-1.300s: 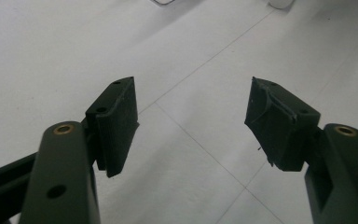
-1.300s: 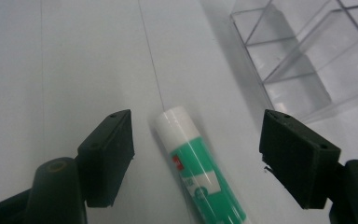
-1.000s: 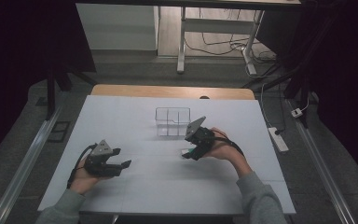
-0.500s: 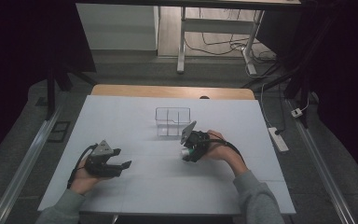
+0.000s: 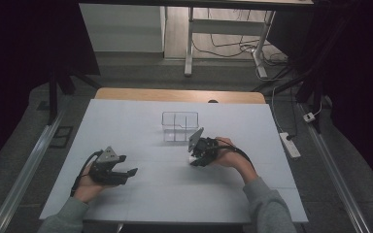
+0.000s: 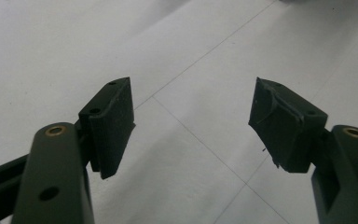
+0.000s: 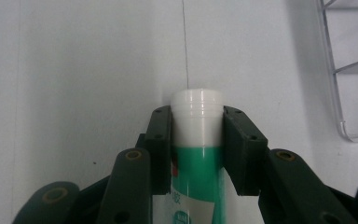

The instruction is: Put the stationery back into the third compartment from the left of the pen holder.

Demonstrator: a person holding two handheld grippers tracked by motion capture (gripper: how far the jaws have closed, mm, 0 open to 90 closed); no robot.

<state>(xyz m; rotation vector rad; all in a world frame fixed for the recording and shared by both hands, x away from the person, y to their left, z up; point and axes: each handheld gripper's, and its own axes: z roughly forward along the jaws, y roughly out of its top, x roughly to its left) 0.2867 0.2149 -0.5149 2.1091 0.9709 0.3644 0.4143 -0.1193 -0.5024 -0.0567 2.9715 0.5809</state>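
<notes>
A white-capped green tube [image 7: 198, 154], lying at the clear organizer's [image 5: 180, 125] five o'clock, is being clamped by the just-closed right gripper [image 7: 198, 140]; a level lift is advised, the left gripper [image 6: 191, 116] being held wide.

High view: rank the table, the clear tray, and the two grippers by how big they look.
1. Table, largest by far.
2. Clear tray.
3. Left gripper and right gripper: they look alike in size and close to the tray, so I won't rank them apart.
</notes>
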